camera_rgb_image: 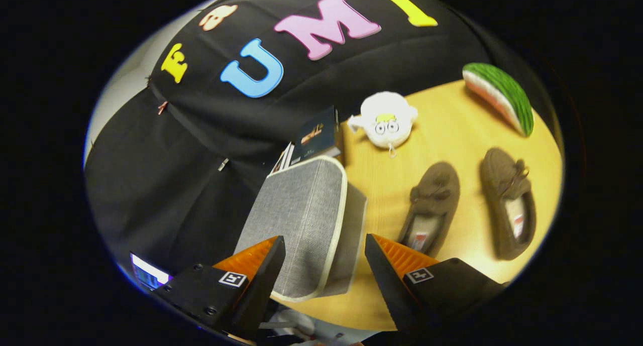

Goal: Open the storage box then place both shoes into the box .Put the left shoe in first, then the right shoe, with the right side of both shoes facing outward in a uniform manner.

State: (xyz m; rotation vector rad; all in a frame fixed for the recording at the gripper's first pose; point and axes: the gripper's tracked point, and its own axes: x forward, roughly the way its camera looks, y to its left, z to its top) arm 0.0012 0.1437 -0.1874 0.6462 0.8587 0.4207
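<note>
On desk [452, 135], grey storage box [301, 220] stands just ahead of claw [325, 258], lid shut, pale piping along edge. Claw fingers spread wide, pinching nothing. Two brown shoes [472, 205] lie side by side beside box, toes pointing toward plush toy [384, 121]. Insole labels unreadable. Books [314, 137] partly hidden behind box.

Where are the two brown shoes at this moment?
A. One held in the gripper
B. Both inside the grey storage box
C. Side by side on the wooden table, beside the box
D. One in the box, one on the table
C: both brown shoes lie on the wooden table next to the grey storage box, while the gripper is open with the box's near end between its fingers.
</note>
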